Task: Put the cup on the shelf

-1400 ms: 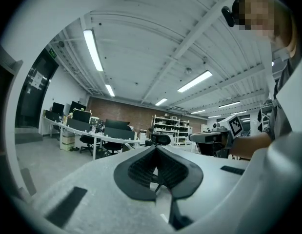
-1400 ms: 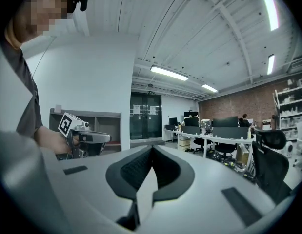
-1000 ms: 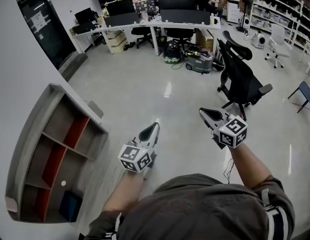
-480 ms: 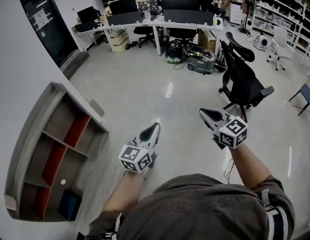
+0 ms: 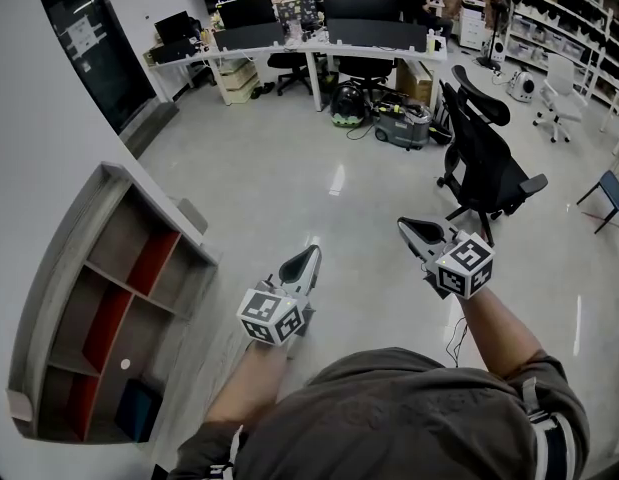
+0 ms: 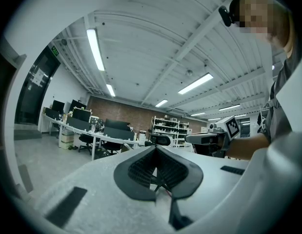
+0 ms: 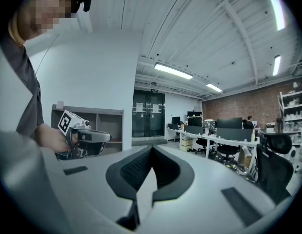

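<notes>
No cup shows clearly in any view. The grey shelf unit point(image 5: 109, 288) with red back panels stands against the wall at the left. A small white round thing point(image 5: 125, 364) sits in one of its lower compartments; I cannot tell what it is. My left gripper point(image 5: 309, 252) hangs in mid-air to the right of the shelf, shut and empty. My right gripper point(image 5: 405, 225) is level with it further right, also shut with nothing in it. In the left gripper view the jaws point(image 6: 155, 148) meet; in the right gripper view the jaws point(image 7: 151, 148) meet too.
A dark blue box point(image 5: 139, 409) sits in the shelf's bottom compartment. A black office chair point(image 5: 484, 158) stands ahead on the right. Desks with monitors point(image 5: 309, 33) line the far side, with a vacuum point(image 5: 399, 123) on the shiny floor before them.
The head view has shifted very slightly. Both grippers keep the same places and stay shut.
</notes>
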Motion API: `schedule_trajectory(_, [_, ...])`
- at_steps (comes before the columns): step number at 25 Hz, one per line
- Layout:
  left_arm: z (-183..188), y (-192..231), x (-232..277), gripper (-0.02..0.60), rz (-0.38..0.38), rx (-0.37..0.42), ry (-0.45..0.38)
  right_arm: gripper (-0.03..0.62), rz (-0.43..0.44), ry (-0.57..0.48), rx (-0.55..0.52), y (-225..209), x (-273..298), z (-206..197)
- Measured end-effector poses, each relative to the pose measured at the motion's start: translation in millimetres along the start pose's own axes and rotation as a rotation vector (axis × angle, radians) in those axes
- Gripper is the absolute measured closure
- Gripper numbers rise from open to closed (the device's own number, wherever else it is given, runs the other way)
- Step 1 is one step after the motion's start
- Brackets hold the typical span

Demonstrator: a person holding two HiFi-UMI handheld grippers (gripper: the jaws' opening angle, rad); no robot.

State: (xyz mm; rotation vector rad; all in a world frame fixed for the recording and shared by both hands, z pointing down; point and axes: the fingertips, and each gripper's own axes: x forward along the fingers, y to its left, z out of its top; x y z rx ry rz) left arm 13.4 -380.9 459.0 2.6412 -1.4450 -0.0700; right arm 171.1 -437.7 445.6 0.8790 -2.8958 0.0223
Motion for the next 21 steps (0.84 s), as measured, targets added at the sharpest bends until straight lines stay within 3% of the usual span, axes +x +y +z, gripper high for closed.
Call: schedule_trajectory(21, [0,12,4,0.576,0.007,-0.016,-0.003,0.605,0.026,0.008,-0.008,-1,18,2])
